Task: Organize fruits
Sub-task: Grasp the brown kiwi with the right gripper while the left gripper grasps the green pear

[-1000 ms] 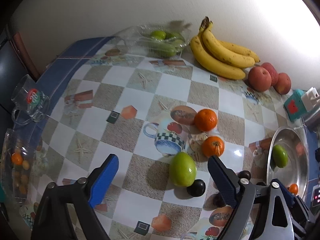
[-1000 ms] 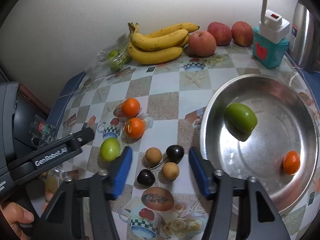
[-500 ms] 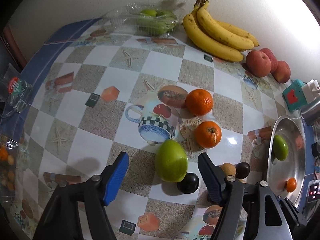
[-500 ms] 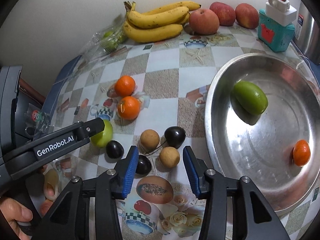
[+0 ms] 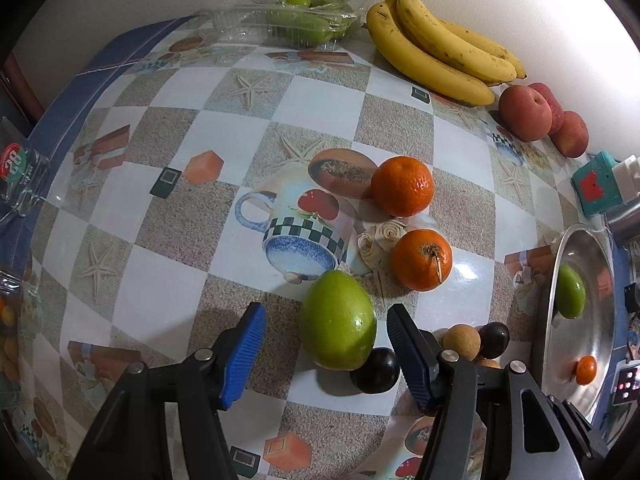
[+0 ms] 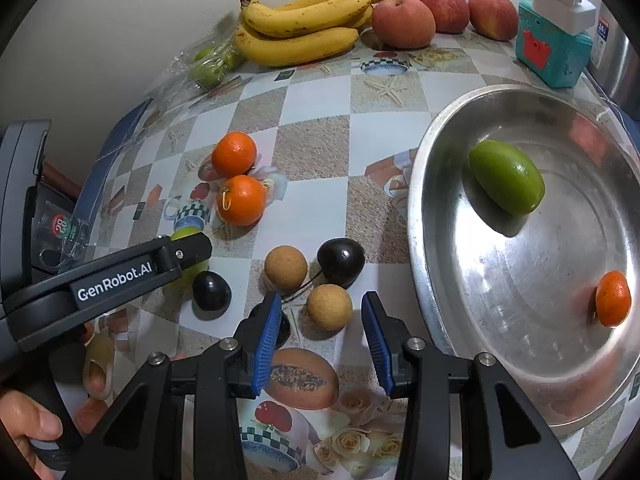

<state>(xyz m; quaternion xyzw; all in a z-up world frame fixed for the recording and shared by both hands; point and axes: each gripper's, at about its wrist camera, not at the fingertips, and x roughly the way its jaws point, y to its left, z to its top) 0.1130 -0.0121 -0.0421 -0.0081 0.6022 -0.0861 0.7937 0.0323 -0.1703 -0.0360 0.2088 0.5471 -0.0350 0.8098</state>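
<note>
A large green mango (image 5: pixel 338 320) lies on the patterned tablecloth between the blue pads of my left gripper (image 5: pixel 325 332). Its jaws are closing, with a gap still on both sides of the mango. In the right wrist view a tan round fruit (image 6: pixel 329 306) sits just ahead of my right gripper (image 6: pixel 322 320), between its fingertips. Those jaws are closing too, and the pads are not touching it. Around it lie a second tan fruit (image 6: pixel 285 266) and dark plums (image 6: pixel 341 261), (image 6: pixel 211 290). Two oranges (image 6: pixel 241 200) sit further back.
A metal bowl (image 6: pixel 424 240) on the right holds a green mango (image 6: pixel 506 176) and a small orange (image 6: pixel 613 298). Bananas (image 6: pixel 304 28), red apples (image 6: pixel 403 22) and a clear box of green fruit (image 5: pixel 296 20) line the wall. A teal box (image 6: pixel 552 54) stands at the back right.
Both grippers have come down closer to the table and their jaws have narrowed. The green mango now lies between the left fingers, and the tan fruit lies between the right fingertips.
</note>
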